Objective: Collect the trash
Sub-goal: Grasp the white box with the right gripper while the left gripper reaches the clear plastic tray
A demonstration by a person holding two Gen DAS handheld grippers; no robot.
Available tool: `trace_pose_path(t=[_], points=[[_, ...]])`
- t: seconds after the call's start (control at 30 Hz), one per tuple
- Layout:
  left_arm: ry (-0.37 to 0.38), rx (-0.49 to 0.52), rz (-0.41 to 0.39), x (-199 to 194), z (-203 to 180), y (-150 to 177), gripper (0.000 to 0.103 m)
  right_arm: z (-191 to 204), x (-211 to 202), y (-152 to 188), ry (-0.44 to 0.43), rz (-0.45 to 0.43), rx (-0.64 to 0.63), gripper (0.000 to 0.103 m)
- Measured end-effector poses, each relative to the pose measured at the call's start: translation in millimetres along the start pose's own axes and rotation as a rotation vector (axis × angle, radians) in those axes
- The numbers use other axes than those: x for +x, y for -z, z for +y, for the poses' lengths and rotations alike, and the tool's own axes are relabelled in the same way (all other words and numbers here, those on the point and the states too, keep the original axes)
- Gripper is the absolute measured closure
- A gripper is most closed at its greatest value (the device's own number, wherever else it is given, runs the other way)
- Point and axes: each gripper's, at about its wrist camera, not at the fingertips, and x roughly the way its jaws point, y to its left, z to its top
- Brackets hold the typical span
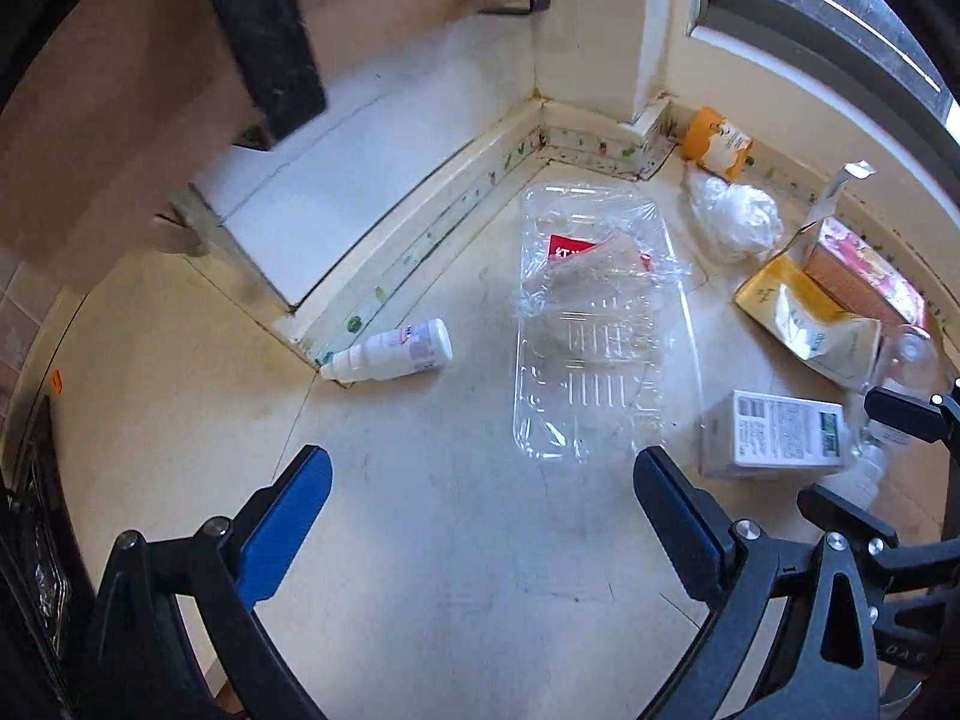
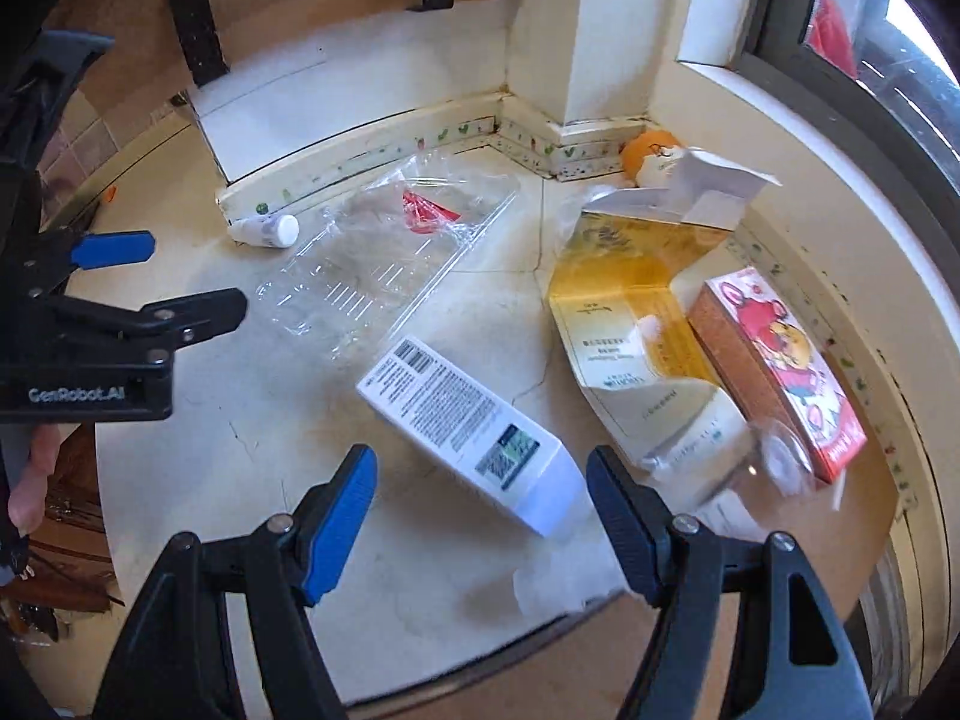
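Left gripper: black frame, blue rubbery pads, jaws spread wide with nothing between them — it hung over bare floor, pointing down at the near end of the clear tray.
Right gripper: same build, jaws wide apart; the near corner of the white box lay in the gap in the right wrist view, the pads not touching it.
White box: rectangular carton, smooth, with black print, a barcode and a small green panel; it lay flat and skewed on the floor.
Clear tray: thin transparent plastic, ribbed at the base, crinkled film and a red label at the far end; it lay just left of the white box.
White bottle: small, cylindrical, narrow cap; on its side against the skirting edge, well apart from the rest.
Yellow carton: flattened card, glossy, white flaps torn open at the far end; it lay right of the white box.
Red-and-orange box: printed card with a cartoon; it rested partly on the yellow carton, near the wall.
Clear bottle: see-through plastic, blurred, lying over the near edges of both cartons.
Crumpled bag: cloudy thin plastic, bunched up near the corner.
Orange packet: rounded, orange and white — tucked at the corner skirting.
Floor: pale, smooth, stained, with hairline cracks.
Skirting: cream strip dotted with small green and red marks.
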Motion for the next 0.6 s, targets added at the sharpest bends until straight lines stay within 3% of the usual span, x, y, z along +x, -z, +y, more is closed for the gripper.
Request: trace_pose_path(t=[0.2,0.27,0.3,0.33,0.6], points=[[0.001,0.037,0.037,24.1,-5.9,-9.3,0.008,12.8,23.8,-5.4,0.024,0.045,-0.114,0.030],[0.008,0.036,0.046,28.7,-6.5,-11.4,0.009,18.6,28.1,-3.8,0.027,0.064,-0.143,0.040],[0.009,0.033,0.048,30.2,-6.6,-13.2,0.009,20.9,30.4,-2.6,0.031,0.081,-0.154,0.053],[0.014,0.029,0.049,32.2,-6.1,-14.4,0.010,22.0,31.8,-1.5,0.040,0.089,-0.155,0.056],[0.065,0.018,0.083,43.8,-8.9,-21.3,0.023,10.1,15.7,12.3,-0.006,0.102,-0.003,0.062]])
